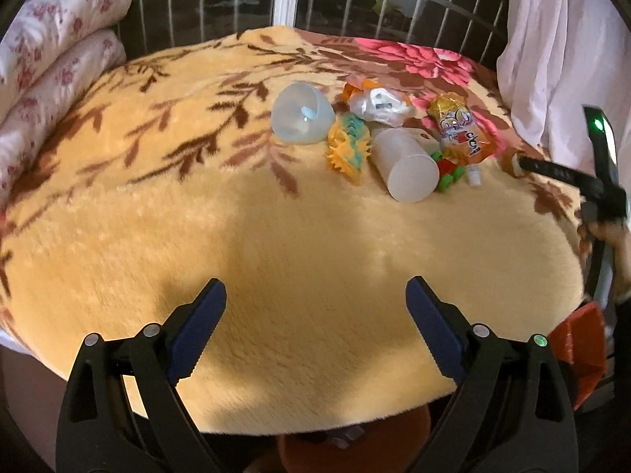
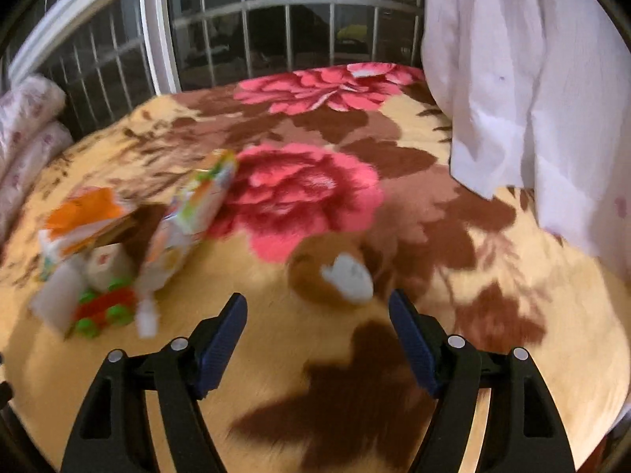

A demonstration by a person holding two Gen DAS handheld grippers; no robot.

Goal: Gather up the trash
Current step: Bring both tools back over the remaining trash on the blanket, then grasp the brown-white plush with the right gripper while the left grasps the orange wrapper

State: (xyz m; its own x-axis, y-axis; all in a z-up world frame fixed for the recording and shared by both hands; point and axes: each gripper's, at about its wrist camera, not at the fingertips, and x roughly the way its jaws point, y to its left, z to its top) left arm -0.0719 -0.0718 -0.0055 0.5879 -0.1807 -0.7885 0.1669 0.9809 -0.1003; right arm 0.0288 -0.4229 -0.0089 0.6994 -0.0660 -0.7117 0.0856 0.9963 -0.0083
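On the floral blanket (image 1: 157, 205), trash is lying right of centre: clear bowl (image 1: 301, 113), plastic cup (image 1: 406, 169), snack packet (image 1: 459, 132). Only the right view is showing a brown bottle (image 2: 335, 272). Left gripper (image 1: 315, 331) and right gripper (image 2: 317, 339) are hovering spread, empty; bare blanket is stretching leftward.

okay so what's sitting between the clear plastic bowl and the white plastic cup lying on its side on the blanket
In the left wrist view, a spiky yellow-and-teal toy lies between the clear bowl and the tipped white cup, close against both.

Warm, dim indoor light; broad shadows fall across the blanket (image 1: 165, 205). Right wrist view motion-blurred. Fisheye bends edges, dark corners.
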